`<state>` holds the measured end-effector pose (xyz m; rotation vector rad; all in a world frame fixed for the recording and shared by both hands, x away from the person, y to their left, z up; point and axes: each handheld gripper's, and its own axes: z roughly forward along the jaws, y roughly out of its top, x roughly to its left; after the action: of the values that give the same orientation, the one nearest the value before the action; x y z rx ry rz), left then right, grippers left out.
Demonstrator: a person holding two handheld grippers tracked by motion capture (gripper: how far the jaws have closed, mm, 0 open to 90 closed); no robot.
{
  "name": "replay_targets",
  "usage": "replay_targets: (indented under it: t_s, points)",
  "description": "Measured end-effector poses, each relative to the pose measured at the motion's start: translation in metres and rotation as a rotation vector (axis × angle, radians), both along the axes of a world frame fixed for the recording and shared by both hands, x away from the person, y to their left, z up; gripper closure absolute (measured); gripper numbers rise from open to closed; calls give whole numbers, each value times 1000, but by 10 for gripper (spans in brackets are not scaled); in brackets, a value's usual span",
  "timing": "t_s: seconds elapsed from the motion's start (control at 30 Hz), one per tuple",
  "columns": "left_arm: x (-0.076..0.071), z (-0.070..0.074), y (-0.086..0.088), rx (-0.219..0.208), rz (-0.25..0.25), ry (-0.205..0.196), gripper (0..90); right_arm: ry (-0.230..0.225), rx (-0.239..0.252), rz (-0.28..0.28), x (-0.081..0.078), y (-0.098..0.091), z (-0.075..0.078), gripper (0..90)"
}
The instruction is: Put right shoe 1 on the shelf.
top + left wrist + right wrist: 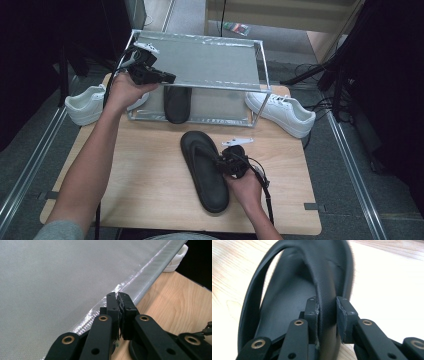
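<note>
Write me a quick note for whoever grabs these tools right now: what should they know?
Left tool: shut, empty, by the top front edge of the rack.
Right tool: closed on the strap of the near slipper, which lies on the table.
Done: the other slipper sits under the rack's top shelf.
Left: probably lift the near slipper in beside it.

The high view looks forward and down over the whole worktop (150, 185). Each gripper view looks close along its own jaws: left at the rack (50, 277), right at the sandal (322, 272), both in the high view.
</note>
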<state>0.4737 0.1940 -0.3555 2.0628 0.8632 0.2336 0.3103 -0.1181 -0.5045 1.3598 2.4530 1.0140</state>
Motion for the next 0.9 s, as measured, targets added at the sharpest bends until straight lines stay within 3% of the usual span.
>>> replay_targets:
  t_s: [0.23,0.53,0.77,0.9]
  points:
    - [-1,-1,0,-2,7,-9,885,10,6,-25,-1,-1,2,759]
    - [-2,-1,-1,3,11,-13,886,15,33,-70,8,-11,13,763]
    - [-3,0,-2,7,12,-16,885,-2,45,-114,28,-15,23,762]
    - [-2,-1,-1,4,9,-13,885,-19,24,-143,44,-12,27,761]
